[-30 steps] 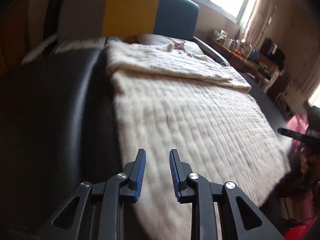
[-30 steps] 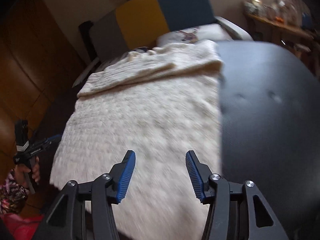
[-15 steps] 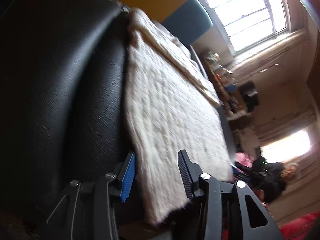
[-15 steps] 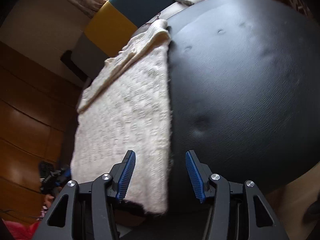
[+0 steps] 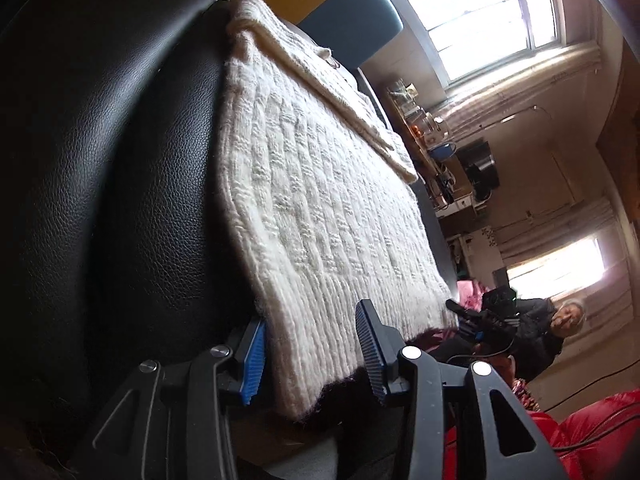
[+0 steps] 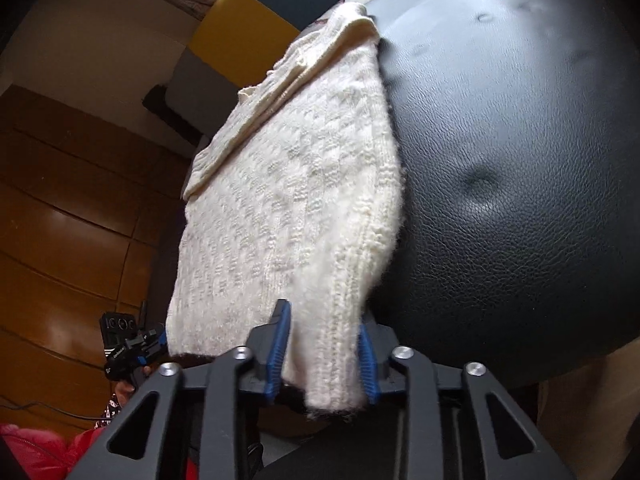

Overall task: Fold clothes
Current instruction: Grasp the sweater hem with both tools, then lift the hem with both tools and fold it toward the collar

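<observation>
I've dropped both grippers low since a second ago: the left gripper (image 5: 310, 354) and right gripper (image 6: 322, 354) now straddle the cream sweater's (image 5: 320, 200) near hem corners on the black cushion (image 5: 120, 160), fingers apart, poised to pinch.

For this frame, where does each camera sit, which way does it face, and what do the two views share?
Left wrist: on the left gripper, low at the near left corner of the cream knitted sweater, looking along it over the black leather surface toward the window; open jaws straddle the hem, and the other gripper shows ahead.
Right wrist: on the right gripper, low at the near right corner, facing the yellow-and-teal headboard; jaws flank the hem.
Shared: sweater, leather surface, headboard.
</observation>
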Motion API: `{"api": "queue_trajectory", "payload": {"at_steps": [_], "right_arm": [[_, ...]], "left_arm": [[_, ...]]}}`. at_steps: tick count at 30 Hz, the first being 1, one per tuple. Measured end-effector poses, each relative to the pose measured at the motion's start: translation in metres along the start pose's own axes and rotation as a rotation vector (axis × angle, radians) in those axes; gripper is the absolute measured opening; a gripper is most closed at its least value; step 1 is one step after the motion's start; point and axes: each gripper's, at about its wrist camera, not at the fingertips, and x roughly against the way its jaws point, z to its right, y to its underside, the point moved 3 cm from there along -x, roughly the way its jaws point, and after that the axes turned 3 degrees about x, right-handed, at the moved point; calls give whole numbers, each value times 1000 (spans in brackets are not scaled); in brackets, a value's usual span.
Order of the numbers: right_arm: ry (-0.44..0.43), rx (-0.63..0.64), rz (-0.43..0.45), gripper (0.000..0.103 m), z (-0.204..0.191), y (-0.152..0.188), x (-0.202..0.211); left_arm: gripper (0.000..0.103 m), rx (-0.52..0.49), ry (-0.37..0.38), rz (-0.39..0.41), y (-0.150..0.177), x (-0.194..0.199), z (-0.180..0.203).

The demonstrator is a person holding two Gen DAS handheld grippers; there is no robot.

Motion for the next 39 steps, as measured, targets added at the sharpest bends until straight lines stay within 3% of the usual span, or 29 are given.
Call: {"api": "queue_trajectory", "payload": {"at_steps": [6,8,9,12,19,25,33,36,39], "right_arm": [[28,25,-23,27,-3,-2,-6],[68,48,-32,17,-5,-3,-8],[81,53,-37,14,-5,-3,-9],[70,43,-35,12,-4,-3,-8],[7,12,-28,12,-7,-1,-2],[-99,16,-27,12,-21,-2,12],[-267,-27,40,9,-38,4,55],[-253,-3,46,9,-47,9,65],[-225,-32,50,8,-40,5,59]], "left_arm": [[42,24,5,10,-4,-7,1],[41,-10,-25,11,-6,-10,6],[36,-27,-41,11,-7,-11,8],[6,-84,-145,15,-10,-14,10],[6,-88,-135,-4,-6,-4,14],[5,-86,-16,31,0,24,24],[5,-48,160,121,12,70,50],[5,-34,222,154,17,86,61],[5,-30,235,164,14,88,65]]}}
